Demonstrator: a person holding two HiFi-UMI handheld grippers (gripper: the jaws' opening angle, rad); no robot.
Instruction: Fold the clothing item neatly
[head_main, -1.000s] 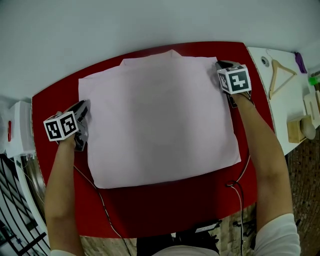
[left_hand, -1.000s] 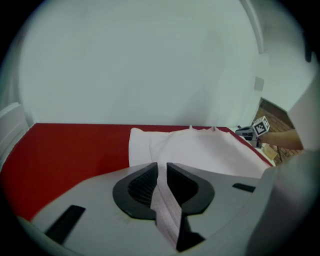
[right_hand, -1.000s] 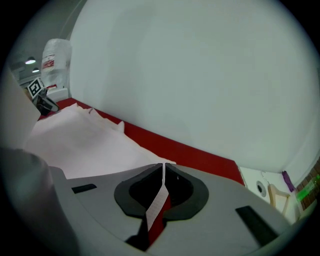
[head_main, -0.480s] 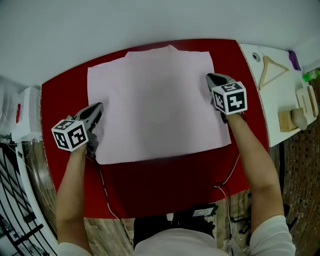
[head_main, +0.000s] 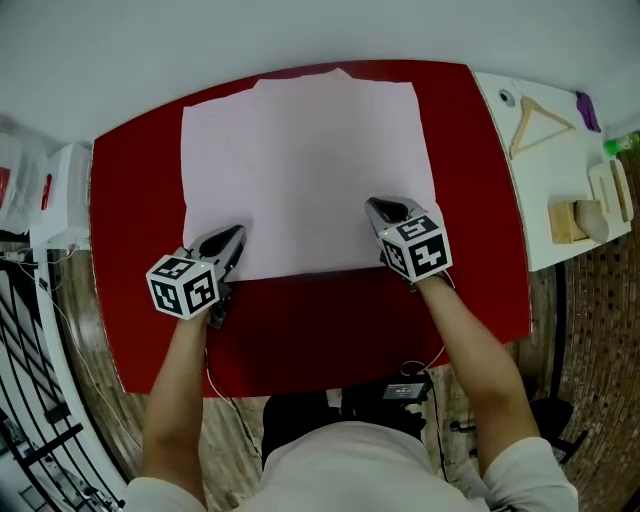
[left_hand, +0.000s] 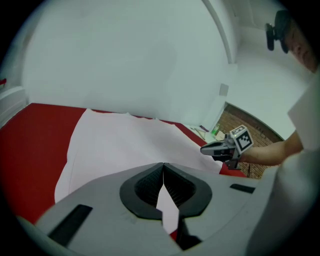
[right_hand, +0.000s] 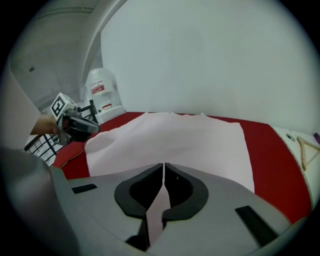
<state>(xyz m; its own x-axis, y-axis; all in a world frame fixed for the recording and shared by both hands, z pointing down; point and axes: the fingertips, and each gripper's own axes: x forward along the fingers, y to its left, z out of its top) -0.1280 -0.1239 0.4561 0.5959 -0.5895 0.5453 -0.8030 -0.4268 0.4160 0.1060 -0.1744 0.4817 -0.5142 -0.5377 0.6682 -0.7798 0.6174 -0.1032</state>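
A pale pink garment (head_main: 310, 170) lies spread flat on the red table (head_main: 330, 320). My left gripper (head_main: 236, 235) is shut on the cloth at its near left corner. A strip of pink fabric shows between the closed pads in the left gripper view (left_hand: 163, 167). My right gripper (head_main: 378, 207) is shut on the near edge toward the right corner, and fabric also runs between its pads (right_hand: 164, 167). From both grippers the garment (left_hand: 125, 145) (right_hand: 175, 135) slopes down and away, its near edge a little lifted. Each gripper view shows the other gripper (left_hand: 207, 148) (right_hand: 92, 127) holding that same edge.
A white side table at the right carries a wooden hanger (head_main: 540, 125) and wooden blocks (head_main: 570, 220). A white appliance (head_main: 60, 190) stands off the table's left end. Cables and a black box (head_main: 405, 388) lie on the floor by the near edge.
Both grippers have come from the garment's side edges to its near edge, closer to the person. The left gripper, beside the cloth before, now grips it.
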